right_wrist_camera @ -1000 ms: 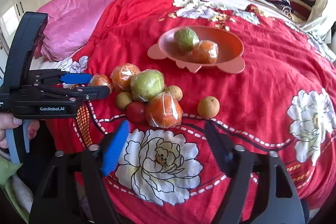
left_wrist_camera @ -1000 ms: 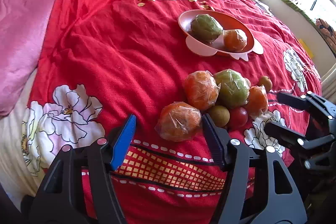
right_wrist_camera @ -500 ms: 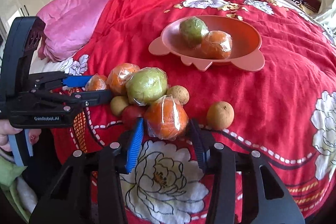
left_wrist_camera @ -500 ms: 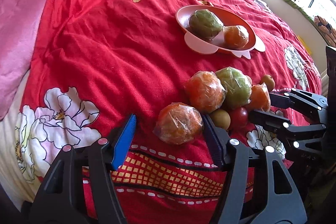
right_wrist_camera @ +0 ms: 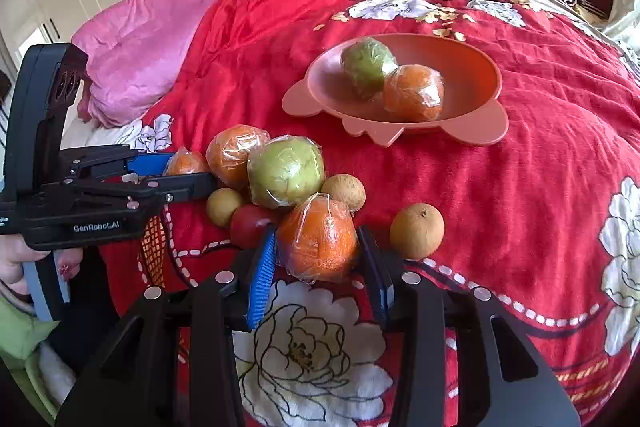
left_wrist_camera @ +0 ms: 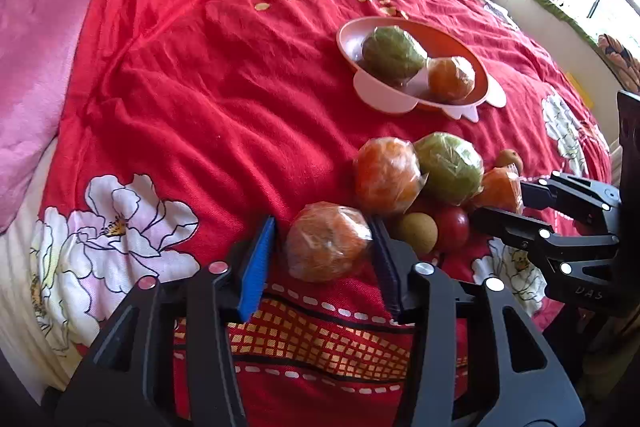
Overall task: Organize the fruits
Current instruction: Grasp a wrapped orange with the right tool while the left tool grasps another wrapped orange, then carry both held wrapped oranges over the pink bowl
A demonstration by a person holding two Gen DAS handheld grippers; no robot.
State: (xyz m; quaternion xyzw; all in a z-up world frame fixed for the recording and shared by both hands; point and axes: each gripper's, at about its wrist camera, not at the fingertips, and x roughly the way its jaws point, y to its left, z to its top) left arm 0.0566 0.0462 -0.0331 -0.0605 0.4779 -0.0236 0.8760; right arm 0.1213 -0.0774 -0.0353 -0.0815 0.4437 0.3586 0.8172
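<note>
- A bed with a red floral quilt (right_wrist_camera: 560, 115) carries everything.
- A pink plate (right_wrist_camera: 472, 83) further back holds a wrapped green fruit (right_wrist_camera: 366, 67) touching a wrapped orange (right_wrist_camera: 414, 97).
- A heap of fruit (right_wrist_camera: 286, 177) lies near the bed's edge.
- The right tool (right_wrist_camera: 318, 263) has just closed and clamps a wrapped orange (right_wrist_camera: 316, 239) at the heap's near side.
- The left tool (left_wrist_camera: 324, 253) has just closed around another wrapped orange (left_wrist_camera: 328, 241); its right pad touches, and the blue pad sits just beside it.

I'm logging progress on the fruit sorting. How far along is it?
Done: a green fruit and an orange lie in the pink dish. In hand: both grippers have just closed on wrapped oranges. Left: the remaining pile on the bedspread.
</note>
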